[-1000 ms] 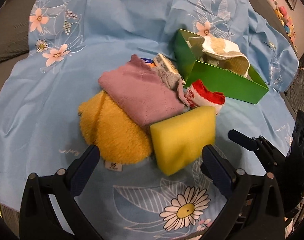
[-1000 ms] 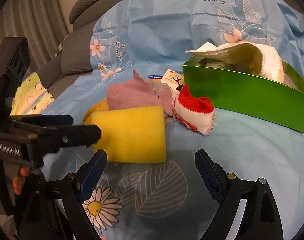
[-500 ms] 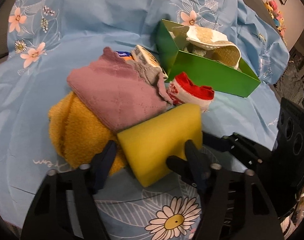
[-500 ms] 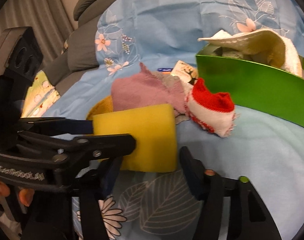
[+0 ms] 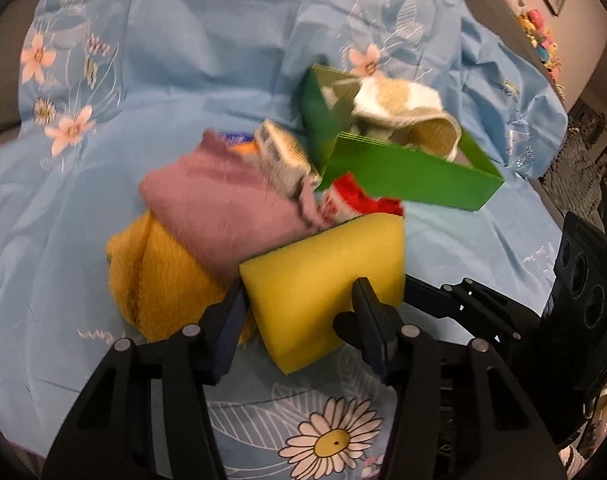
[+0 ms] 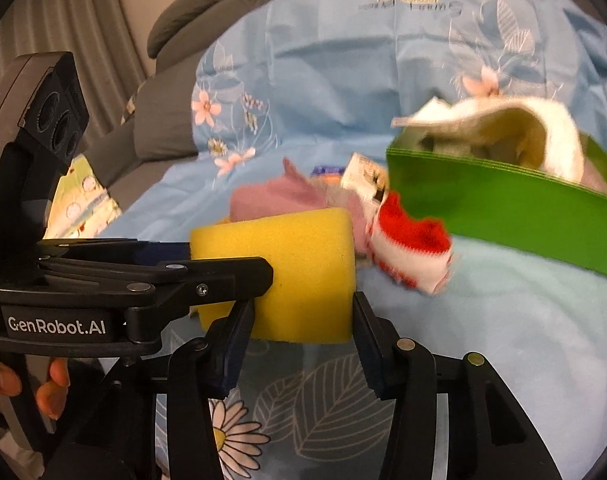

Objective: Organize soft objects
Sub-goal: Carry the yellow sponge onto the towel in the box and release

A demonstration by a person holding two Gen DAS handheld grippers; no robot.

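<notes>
Now both grippers closing on yellow sponge [image 5: 327, 276] lying on blue cloth [image 5: 223, 60] near green box [image 5: 407, 176]: left gripper [image 5: 299, 312], right gripper [image 6: 301, 320] pinching it. Squeeze evenly, lift level, clear red sock [image 6: 411, 244].

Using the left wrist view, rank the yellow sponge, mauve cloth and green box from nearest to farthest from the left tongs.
1. Yellow sponge, between the closing left tongs.
2. Mauve cloth, behind, leftward.
3. Green box, farthest, upper right.
</notes>
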